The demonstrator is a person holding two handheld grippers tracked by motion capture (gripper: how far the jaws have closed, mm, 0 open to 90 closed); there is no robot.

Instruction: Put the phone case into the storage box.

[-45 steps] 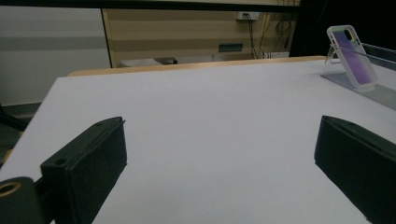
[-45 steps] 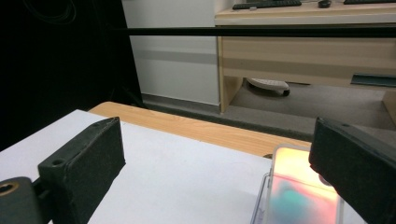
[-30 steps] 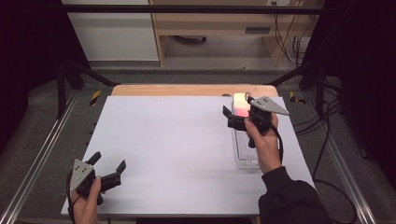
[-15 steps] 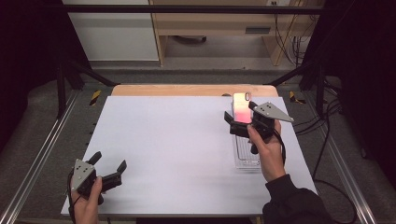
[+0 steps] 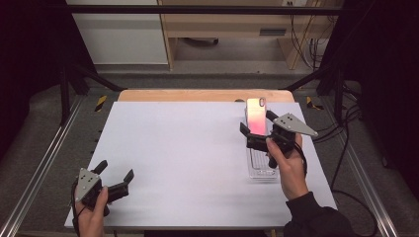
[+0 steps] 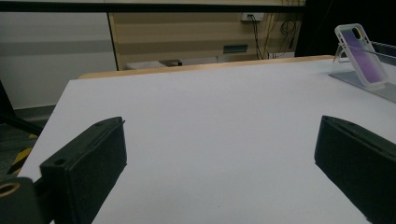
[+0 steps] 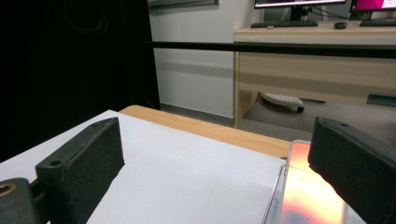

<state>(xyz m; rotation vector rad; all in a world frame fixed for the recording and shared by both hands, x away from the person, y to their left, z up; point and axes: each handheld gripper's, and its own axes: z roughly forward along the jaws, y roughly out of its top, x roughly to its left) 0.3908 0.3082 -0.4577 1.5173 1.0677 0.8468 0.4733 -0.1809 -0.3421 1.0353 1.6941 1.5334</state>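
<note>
Pink-orange light glowed on the phone (image 5: 256, 116), which leaned tilted on a clear stand (image 5: 261, 160) at the right side of the white table (image 5: 188, 148), near its far edge. The right gripper (image 5: 257, 129) hovered just beside the phone, its jaws spread wide with nothing between them; in the right gripper view the phone (image 7: 308, 191) lay close under the right-hand jaw, and whether they touched could not be told. The left gripper (image 5: 114, 178) sat at the near left corner, well apart from the phone, jaws open and empty. In the left gripper view the phone (image 6: 362, 56) stood far off on its stand (image 6: 359, 79).
</note>
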